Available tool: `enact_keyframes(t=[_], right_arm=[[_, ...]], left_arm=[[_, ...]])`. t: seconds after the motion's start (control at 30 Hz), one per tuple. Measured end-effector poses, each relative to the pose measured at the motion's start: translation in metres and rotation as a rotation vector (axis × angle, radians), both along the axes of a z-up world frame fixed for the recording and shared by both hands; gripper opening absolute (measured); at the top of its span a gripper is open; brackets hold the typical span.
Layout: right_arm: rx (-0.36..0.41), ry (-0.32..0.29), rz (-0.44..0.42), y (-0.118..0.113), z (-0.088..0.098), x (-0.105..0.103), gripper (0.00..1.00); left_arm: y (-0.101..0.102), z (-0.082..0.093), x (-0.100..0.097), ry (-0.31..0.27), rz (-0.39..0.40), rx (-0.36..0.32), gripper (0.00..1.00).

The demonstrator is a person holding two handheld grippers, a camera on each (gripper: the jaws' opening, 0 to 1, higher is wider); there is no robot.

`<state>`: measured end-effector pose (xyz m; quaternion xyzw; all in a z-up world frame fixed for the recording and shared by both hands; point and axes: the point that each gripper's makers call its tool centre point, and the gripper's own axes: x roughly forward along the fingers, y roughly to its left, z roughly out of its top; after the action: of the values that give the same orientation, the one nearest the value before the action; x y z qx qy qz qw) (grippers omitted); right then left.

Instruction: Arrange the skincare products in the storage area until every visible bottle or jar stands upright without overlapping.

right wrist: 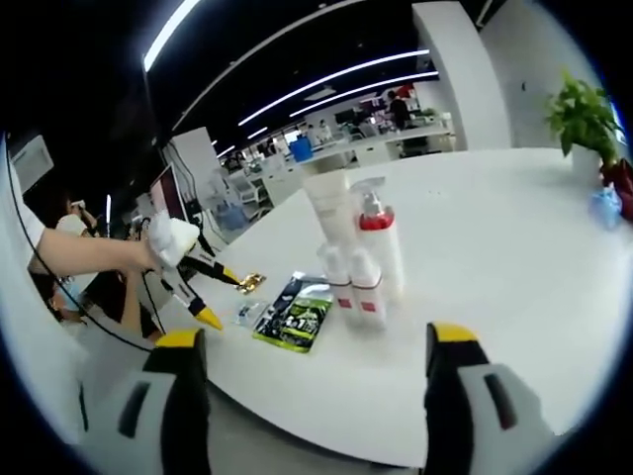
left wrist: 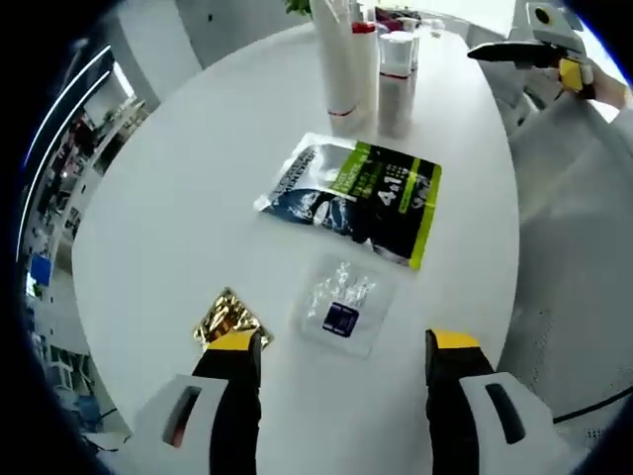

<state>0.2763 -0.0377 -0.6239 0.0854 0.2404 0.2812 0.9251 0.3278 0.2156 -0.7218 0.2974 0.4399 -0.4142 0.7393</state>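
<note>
A tall white tube (left wrist: 341, 59) and white bottles with red bands (left wrist: 396, 74) stand upright together at the far end of the white table (left wrist: 178, 198). In the right gripper view the same group shows as the tube (right wrist: 331, 208), a red-collared spray bottle (right wrist: 381, 242) and two small bottles (right wrist: 354, 282). A dark and green sachet pack (left wrist: 356, 193) lies flat, with a clear sachet (left wrist: 341, 305) and a gold foil packet (left wrist: 227, 319) nearer. My left gripper (left wrist: 345, 346) hovers open just short of the clear sachet. My right gripper (right wrist: 315, 341) is open off the table edge, holding nothing.
The right gripper (left wrist: 539, 49) appears beyond the table's far right edge. A hand holds the left gripper (right wrist: 193, 272) above the sachets (right wrist: 297, 315). A potted plant (right wrist: 584, 119) and a small blue item (right wrist: 605, 206) sit at the far right. People and desks fill the background.
</note>
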Motion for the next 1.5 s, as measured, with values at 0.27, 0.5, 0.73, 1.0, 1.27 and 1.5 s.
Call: enact_keyframes(t=[0.27,0.5,0.73,1.0,1.27,1.5], right_arm=[[-0.003,0.002,0.018,0.002,-0.001,-0.002,0.92],[-0.003,0.007,0.026,0.002,-0.003,-0.002,0.92],[-0.014,0.008,0.017,0.001,-0.003,-0.002,0.93],[-0.026,0.011,0.022,0.002,-0.004,-0.003,0.93],[-0.033,0.014,0.016,0.001,-0.005,-0.002,0.93],[-0.041,0.015,0.016,0.001,-0.006,-0.002,0.93]], left_arm=[[0.009,0.008,-0.011,-0.023,0.155,-0.075,0.70],[0.015,0.012,-0.021,-0.032,0.279,-0.136,0.75],[0.021,0.014,-0.029,-0.044,0.375,-0.186,0.77],[0.025,0.019,-0.034,-0.070,0.520,-0.290,0.80],[0.032,0.015,-0.049,-0.083,0.548,-0.286,0.81],[0.038,0.017,-0.046,-0.107,0.599,-0.301,0.80]])
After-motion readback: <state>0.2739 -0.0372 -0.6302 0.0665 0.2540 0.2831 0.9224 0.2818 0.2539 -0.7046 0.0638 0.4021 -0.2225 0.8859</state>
